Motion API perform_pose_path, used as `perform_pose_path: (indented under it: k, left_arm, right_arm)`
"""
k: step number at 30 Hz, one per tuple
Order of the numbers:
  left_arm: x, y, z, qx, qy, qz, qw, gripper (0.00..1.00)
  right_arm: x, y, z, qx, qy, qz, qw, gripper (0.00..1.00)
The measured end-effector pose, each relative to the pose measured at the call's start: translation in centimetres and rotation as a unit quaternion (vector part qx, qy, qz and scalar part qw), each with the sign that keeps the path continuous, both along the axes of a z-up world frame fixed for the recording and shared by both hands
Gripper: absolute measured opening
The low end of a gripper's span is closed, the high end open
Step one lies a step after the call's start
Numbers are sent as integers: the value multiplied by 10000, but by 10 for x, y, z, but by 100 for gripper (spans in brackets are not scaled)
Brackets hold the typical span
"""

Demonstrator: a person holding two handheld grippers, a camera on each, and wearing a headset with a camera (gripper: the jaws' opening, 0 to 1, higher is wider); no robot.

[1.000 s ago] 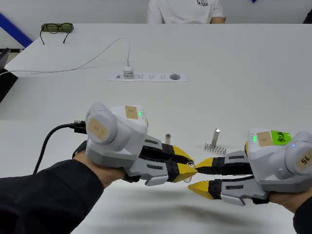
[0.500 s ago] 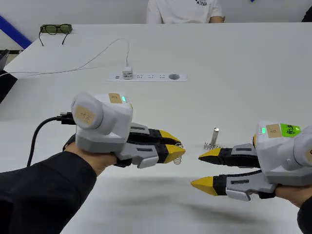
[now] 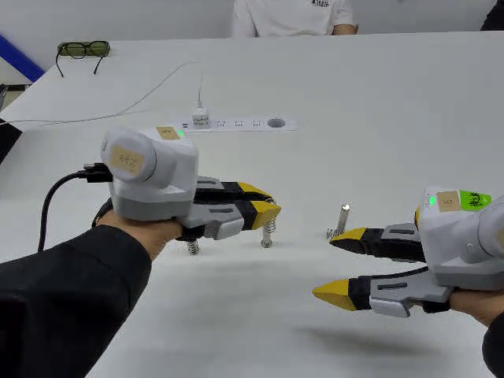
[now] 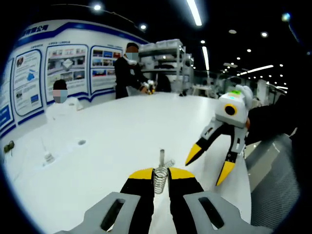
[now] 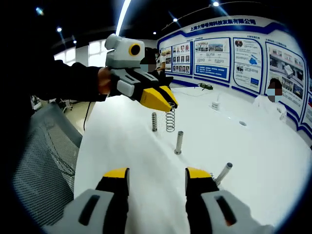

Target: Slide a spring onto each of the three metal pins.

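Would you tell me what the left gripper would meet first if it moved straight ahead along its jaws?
Probably the bare metal pin just beyond the spring in the left gripper, though depth is unclear.

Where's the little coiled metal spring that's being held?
In the left gripper view, the coiled metal spring hangs between the shut yellow-tipped jaws of the left gripper, bottom centre, just short of a bare upright metal pin.

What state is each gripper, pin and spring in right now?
left gripper: shut on held spring
right gripper: open, empty
left pin: spring on it
middle pin: bare
right pin: bare
loose spring: lying beside right pin
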State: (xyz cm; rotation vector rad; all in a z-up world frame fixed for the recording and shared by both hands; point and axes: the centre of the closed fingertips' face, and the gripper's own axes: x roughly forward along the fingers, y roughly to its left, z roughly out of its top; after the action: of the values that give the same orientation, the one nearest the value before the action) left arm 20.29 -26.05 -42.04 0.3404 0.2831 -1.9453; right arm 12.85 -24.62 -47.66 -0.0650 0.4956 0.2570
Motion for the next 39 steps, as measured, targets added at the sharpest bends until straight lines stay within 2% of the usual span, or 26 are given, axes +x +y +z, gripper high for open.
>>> perform_pose_path:
  k: [7, 12, 28, 39]
  left_arm:
    - [10, -11, 3, 22, -48, 176, 9998, 9]
    - [15, -17, -4, 114, -53, 259, 9996, 9]
    - [18, -21, -16, 381, -33, 330, 9987, 9]
    - [17, -22, -23, 442, -64, 318, 9985, 9]
  right_arm:
    - [-1, -3, 0, -14, -8, -41, 10000, 48]
    - [-2, -5, 1, -11, -30, -87, 10000, 50]
    - [-1, -6, 2, 17, -51, -84, 10000, 50]
    - [-1, -6, 1, 29, -47, -79, 10000, 50]
